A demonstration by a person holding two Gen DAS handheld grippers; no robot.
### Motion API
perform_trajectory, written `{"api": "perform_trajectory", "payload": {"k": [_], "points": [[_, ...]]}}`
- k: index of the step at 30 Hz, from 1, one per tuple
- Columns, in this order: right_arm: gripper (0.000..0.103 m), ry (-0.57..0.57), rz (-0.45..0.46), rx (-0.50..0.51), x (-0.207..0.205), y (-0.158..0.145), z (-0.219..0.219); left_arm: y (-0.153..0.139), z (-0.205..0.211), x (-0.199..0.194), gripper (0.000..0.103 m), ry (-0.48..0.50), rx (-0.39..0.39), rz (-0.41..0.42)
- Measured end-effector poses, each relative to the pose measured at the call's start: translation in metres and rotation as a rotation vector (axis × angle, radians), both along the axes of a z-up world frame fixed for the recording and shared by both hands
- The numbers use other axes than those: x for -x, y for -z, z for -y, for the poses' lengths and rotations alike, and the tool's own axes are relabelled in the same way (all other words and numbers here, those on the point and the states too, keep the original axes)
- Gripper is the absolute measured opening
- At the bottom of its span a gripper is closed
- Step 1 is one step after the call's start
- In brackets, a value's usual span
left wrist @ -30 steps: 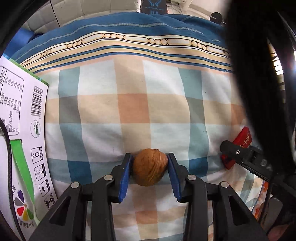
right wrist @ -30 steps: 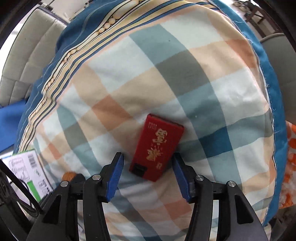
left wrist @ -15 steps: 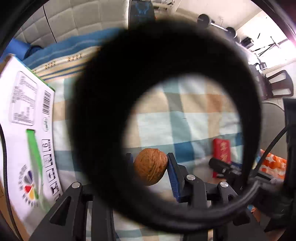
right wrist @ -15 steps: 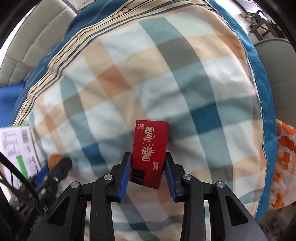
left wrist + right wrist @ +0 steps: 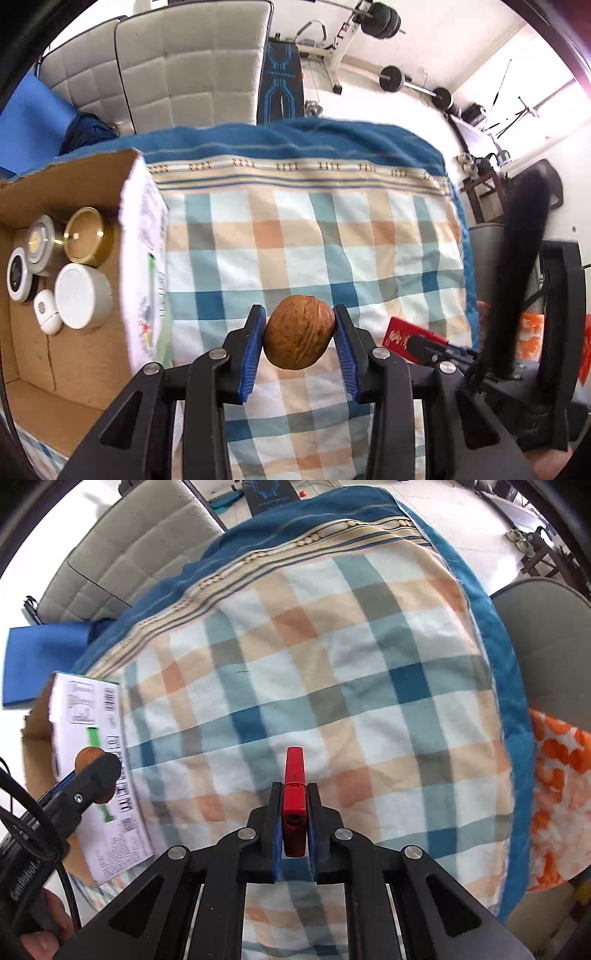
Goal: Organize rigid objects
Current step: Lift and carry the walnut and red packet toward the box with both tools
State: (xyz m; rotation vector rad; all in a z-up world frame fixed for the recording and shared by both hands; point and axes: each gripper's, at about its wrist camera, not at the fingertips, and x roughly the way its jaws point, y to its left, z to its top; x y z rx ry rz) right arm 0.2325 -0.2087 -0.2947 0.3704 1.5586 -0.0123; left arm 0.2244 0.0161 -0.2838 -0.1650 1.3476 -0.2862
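My left gripper is shut on a brown walnut, held above the checked cloth. To its left an open cardboard box holds several round tins. My right gripper is shut on a flat red lighter, seen edge-on and lifted off the cloth. In the right wrist view the left gripper with the walnut hangs over the box at the left. The red lighter shows at the lower right in the left wrist view.
A padded grey headboard and a blue mat lie behind the bed. Weights and a bench stand at the back. A grey chair and orange-patterned cloth flank the bed's right edge. A black strap hangs at right.
Both grippers rose off the cloth. The right jaws closed on the red lighter and lifted it, turned edge-on. The left gripper carried the walnut up, bringing the box's inside into view.
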Motion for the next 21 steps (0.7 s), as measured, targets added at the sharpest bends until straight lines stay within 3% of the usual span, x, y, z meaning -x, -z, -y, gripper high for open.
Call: {"api": "perform_trajectory", "payload": {"k": [4,8,13,18,21], "points": [[0.011,-0.016,0.052,-0.043,0.017,-0.004,-0.021,-0.019,-0.014,0.005,0.034,-0.022,0.03,0.036],[0.011,-0.053,0.124,-0.105,0.025,-0.044,-0.054,-0.048,-0.053,0.015,0.034,-0.057,0.054,0.078],[0.011,-0.139,0.189,-0.177,0.031,-0.084,-0.125,-0.075,-0.121,0.031,0.034,-0.105,0.015,0.125],[0.012,-0.226,0.173,-0.232,0.034,-0.08,-0.209,-0.066,-0.207,0.045,0.034,-0.178,-0.057,0.098],[0.012,-0.277,0.13,-0.28,0.033,-0.059,-0.264,-0.04,-0.247,0.047,0.034,-0.217,-0.078,0.038]]}}
